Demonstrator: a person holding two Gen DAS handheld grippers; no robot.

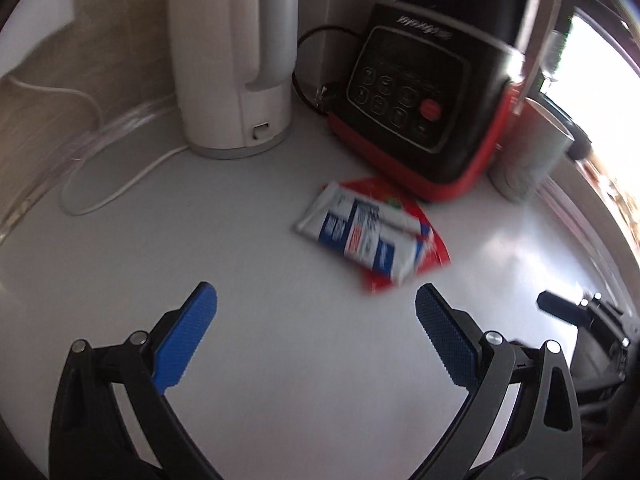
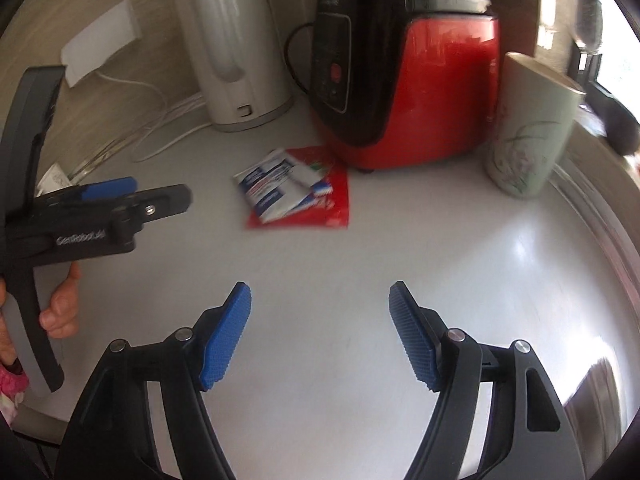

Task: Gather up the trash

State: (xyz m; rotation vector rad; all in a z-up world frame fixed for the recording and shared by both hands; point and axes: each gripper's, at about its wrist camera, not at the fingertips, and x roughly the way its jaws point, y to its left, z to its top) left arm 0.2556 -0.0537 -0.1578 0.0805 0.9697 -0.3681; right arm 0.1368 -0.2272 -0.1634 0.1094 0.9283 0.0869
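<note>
Two flattened wrappers were seen on the white surface (image 2: 400,264): a blue-and-white wrapper (image 2: 276,188) laid partly over a red wrapper (image 2: 328,204), both just in front of the red and black cooker (image 2: 404,92), toward the back of the surface. They were judged to be the trash to be collected, left loose where the appliances stand. A white kettle (image 2: 236,52) was set beside the cooker near the back wall, probably for reach of the wall socket, its cable trailing over the surface. A patterned cup (image 2: 528,128) was stood upright on the cooker's other side.

The right tool (image 2: 320,324) was held tilted downward above bare surface, well short of the wrappers, its blue pads spread with nothing between them. The left tool (image 1: 316,320) was likewise angled down, spread and empty, the wrappers lying just ahead of its tips. In the right wrist view its handle was gripped by a hand (image 2: 60,304) at the left.
</note>
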